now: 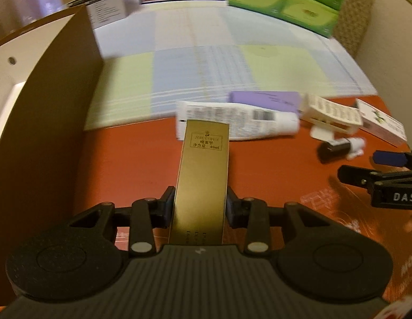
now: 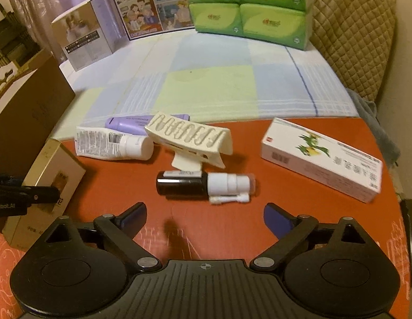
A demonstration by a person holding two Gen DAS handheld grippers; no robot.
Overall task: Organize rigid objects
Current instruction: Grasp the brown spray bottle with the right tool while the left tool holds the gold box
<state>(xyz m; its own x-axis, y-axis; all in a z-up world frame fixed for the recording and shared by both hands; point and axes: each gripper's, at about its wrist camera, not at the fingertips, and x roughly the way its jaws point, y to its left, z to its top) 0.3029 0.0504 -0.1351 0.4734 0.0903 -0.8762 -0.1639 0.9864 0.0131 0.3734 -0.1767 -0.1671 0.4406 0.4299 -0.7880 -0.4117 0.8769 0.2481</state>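
Observation:
My left gripper [image 1: 200, 207] is shut on a tall gold box [image 1: 203, 175], which sticks out forward over the red surface [image 1: 272, 164]; the same gold box [image 2: 46, 186] shows at the left of the right wrist view. My right gripper [image 2: 204, 216] stands open with nothing between its fingers, just short of a dark bottle with a white cap [image 2: 203, 184]. Beyond that bottle lie a cream clip [image 2: 190, 135], a white tube [image 2: 113, 146], a purple bottle [image 2: 129, 125] and a white carton with green print [image 2: 320, 159].
A brown cardboard box [image 1: 46, 119] stands close on the left. A checked cloth [image 2: 206, 87] lies behind the red surface, with green tissue packs [image 2: 246, 8], a picture carton [image 2: 150, 8] and a pale box [image 2: 83, 32] at the back. A quilted cushion [image 2: 352, 40] lines the right.

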